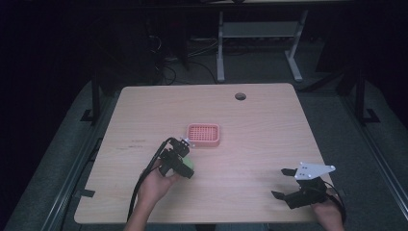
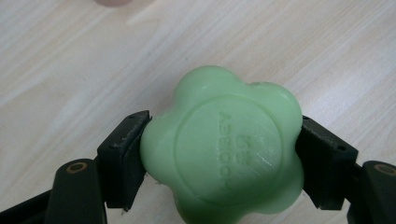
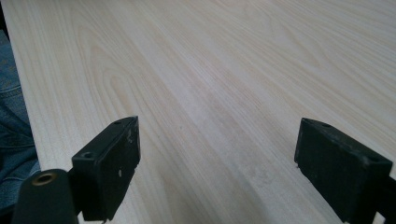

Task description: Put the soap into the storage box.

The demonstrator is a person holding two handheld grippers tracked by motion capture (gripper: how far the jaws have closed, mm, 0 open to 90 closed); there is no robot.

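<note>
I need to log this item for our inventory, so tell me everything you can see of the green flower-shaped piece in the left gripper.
The green flower-shaped piece is pale green, lobed like a blossom, and looks like smooth soap or soft plastic. Its flat face carries a raised ring and embossed lettering too faint to read surely. The left gripper clamps it, one black jaw on each side, over the wooden table, near the pink basket.
</note>
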